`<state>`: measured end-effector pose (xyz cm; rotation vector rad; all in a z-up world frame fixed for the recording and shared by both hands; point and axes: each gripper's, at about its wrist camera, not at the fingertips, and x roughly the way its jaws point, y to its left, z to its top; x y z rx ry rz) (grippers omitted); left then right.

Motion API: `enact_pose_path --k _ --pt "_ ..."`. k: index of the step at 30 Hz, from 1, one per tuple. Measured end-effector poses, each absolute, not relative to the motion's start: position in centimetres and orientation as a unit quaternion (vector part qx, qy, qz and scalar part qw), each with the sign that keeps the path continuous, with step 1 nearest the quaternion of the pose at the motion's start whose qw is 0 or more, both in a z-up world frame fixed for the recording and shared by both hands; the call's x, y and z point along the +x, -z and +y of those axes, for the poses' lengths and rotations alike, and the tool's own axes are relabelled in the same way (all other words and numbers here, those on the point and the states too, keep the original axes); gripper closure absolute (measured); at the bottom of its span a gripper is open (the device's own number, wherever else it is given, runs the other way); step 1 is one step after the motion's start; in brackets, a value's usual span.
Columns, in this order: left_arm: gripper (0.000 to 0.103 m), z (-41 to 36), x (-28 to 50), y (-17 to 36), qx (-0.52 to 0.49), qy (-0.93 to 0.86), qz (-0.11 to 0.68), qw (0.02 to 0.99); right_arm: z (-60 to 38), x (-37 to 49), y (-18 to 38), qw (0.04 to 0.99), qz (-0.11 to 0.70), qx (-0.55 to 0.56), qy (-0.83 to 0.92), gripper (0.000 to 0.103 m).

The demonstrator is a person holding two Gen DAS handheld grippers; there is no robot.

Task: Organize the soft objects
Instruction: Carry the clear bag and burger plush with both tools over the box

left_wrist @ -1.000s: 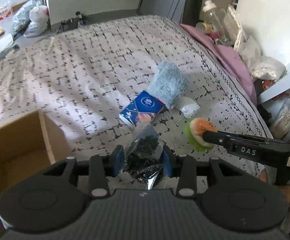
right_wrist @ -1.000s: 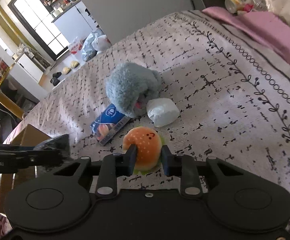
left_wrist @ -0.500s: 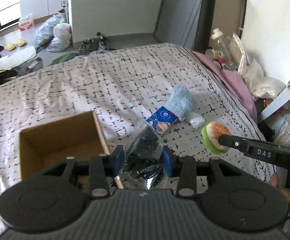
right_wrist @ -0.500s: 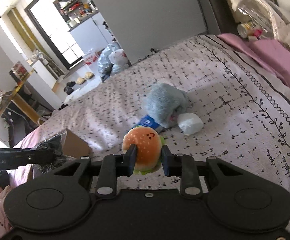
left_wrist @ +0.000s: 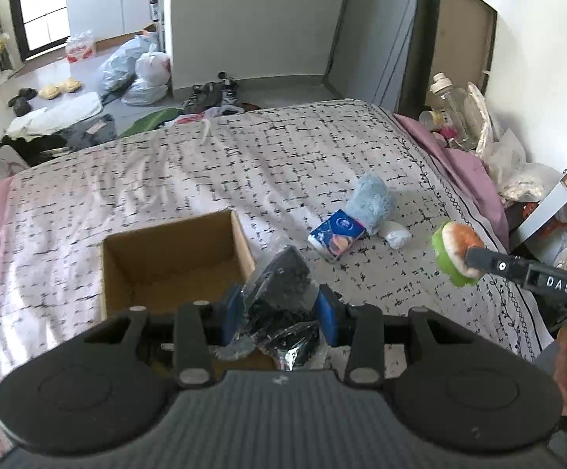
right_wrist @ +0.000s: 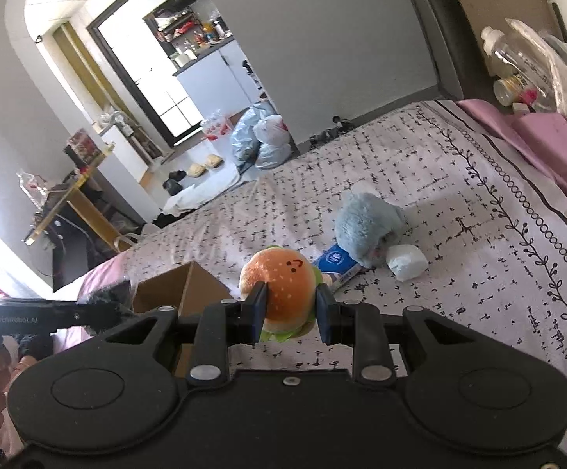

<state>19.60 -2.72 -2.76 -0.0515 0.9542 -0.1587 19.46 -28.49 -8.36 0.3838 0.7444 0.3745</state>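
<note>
Two soft things are in hand at once. The left gripper [left_wrist: 279, 314] has its blue pads closed onto a crinkly clear bag of dark stuff [left_wrist: 279, 297], held in the air just past the near right corner of the open cardboard box [left_wrist: 174, 258]. The right gripper [right_wrist: 289, 312] is closed on a plush burger [right_wrist: 281, 293], pinching it across the bun, raised above the patterned bedspread [right_wrist: 459, 273].

Handling, as a judgement: both look light and squashy. The bag's film is probably slippery and shapeless, so a pinch across its bunched middle suits it best; what the dark filling is cannot be told. The burger should spring back when let go, and its round middle is the sensible place to grip.

The burger has an orange speckled bun with a small drawn face and a green felt fringe below. In the left wrist view, the box sits at about nine o'clock from the bag. At about one o'clock lie a fluffy blue plush [left_wrist: 371, 203], a blue packet [left_wrist: 336, 234] touching it, and a small white bundle [left_wrist: 396, 236] just beside it, all three on the bed.
</note>
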Motion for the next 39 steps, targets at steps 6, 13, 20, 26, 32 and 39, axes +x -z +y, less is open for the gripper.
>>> enact_pose_path --k 6,13,20,26,32,39 --pt "0.062 -1.5 17.3 0.3 -0.028 0.044 0.468 0.882 -28.0 19.0 6.8 0.892 0.358 0.177 -0.210 0.077" --pt "0.062 1.0 15.4 -1.2 -0.048 0.009 0.471 0.881 -24.9 18.4 5.4 0.884 0.356 0.158 -0.257 0.077" --pt "0.062 3.2 15.2 -1.5 -0.044 0.002 0.460 0.887 -21.3 17.9 5.4 0.879 0.360 0.150 -0.274 0.077" --pt "0.062 4.2 16.1 0.5 -0.040 0.020 0.457 0.888 -18.9 18.4 6.2 0.877 0.370 0.140 -0.273 0.076" --pt "0.062 5.1 17.7 4.6 -0.040 0.045 0.481 0.875 -16.7 19.3 7.4 0.874 0.385 0.125 -0.268 0.076" --pt "0.062 6.9 19.5 8.9 -0.040 0.066 0.512 0.856 -13.8 20.8 9.3 0.868 0.406 0.112 -0.262 0.076"
